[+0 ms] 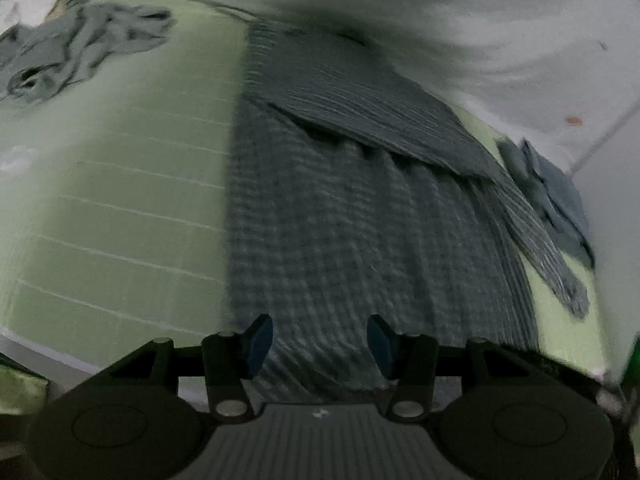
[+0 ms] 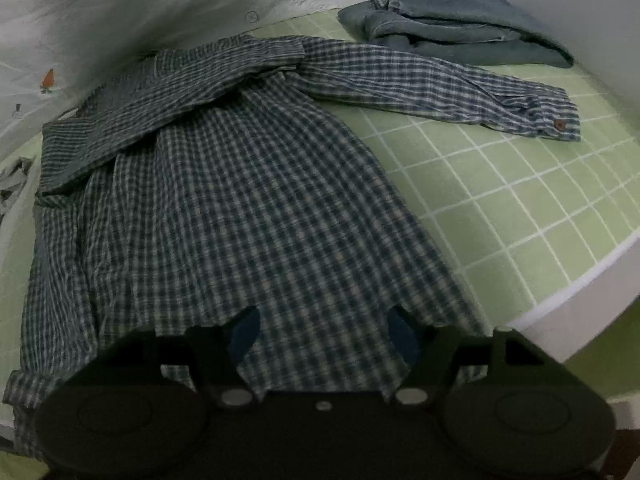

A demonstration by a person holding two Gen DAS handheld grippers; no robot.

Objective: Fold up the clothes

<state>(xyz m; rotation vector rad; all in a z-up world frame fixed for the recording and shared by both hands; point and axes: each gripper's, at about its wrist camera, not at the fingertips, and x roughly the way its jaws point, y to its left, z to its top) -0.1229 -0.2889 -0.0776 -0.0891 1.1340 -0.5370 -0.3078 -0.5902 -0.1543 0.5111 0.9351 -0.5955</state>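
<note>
Shirt (image 2: 224,200) lies flat on the green sheet (image 2: 520,200), one sleeve (image 2: 160,96) folded in; left gripper (image 1: 320,344) and right gripper (image 2: 324,332) both hang open above its hem, holding nothing.

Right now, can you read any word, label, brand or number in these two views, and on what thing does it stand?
No readable text in either view.
Checked shirt: no label shows; the cuff has only a brown button.
White printed cloth: small pictures and circles, no letters.
Folded denim: no tag visible.
Left tool: a small pale mark on its body, too blurred to read.
</note>
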